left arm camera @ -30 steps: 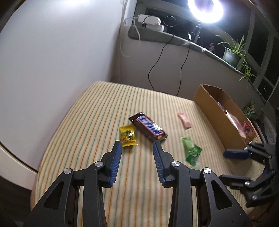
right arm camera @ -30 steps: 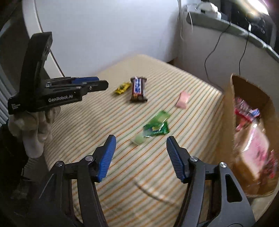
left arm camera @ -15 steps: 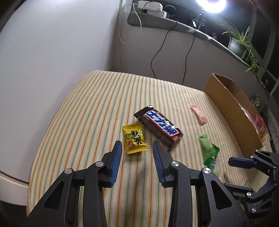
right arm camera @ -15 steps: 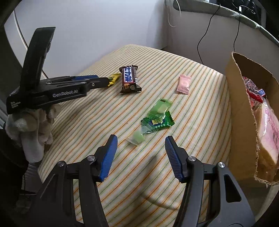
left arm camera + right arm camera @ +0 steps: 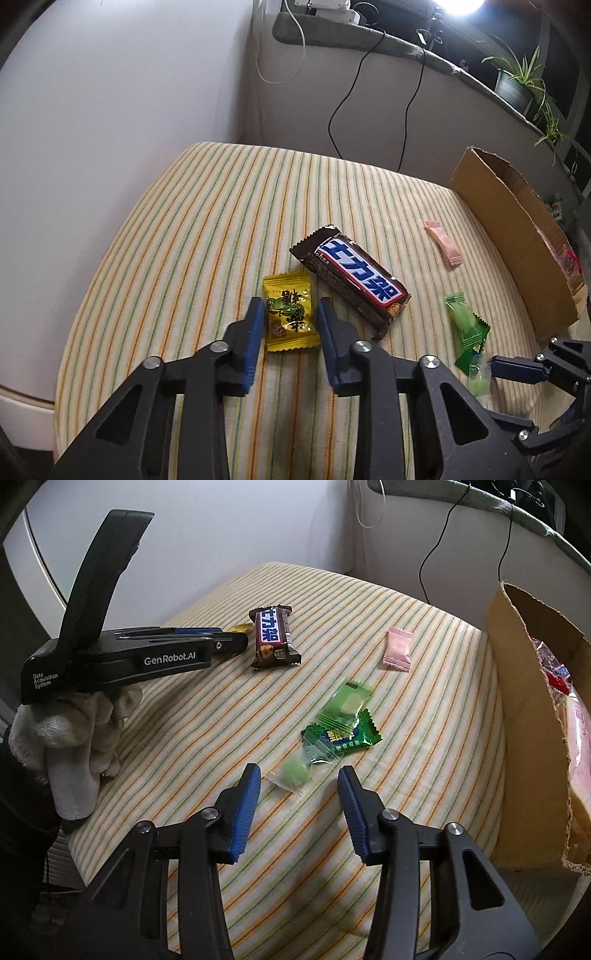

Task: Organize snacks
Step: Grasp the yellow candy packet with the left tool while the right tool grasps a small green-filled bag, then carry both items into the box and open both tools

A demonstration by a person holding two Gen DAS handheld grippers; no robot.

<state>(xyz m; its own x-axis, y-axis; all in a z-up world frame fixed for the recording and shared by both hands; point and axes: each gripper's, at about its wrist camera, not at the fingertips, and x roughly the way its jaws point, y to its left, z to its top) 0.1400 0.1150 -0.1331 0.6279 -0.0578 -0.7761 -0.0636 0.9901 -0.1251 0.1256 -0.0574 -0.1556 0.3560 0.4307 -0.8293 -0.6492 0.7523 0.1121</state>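
My left gripper is open, its fingertips on either side of a yellow candy packet lying on the striped surface. A brown chocolate bar lies just right of it. My right gripper is open, just short of a clear wrapper with a green sweet. Two green packets lie beyond it, and a pink packet further back. The cardboard box with snacks stands at the right. The left gripper also shows in the right wrist view.
The striped cushion ends at a white wall on the left and a ledge behind. Black cables hang down the back wall. Potted plants stand on the ledge at the right.
My left gripper has moved forward and down until its fingers flank the yellow packet. My right gripper has moved closer to the green sweets.
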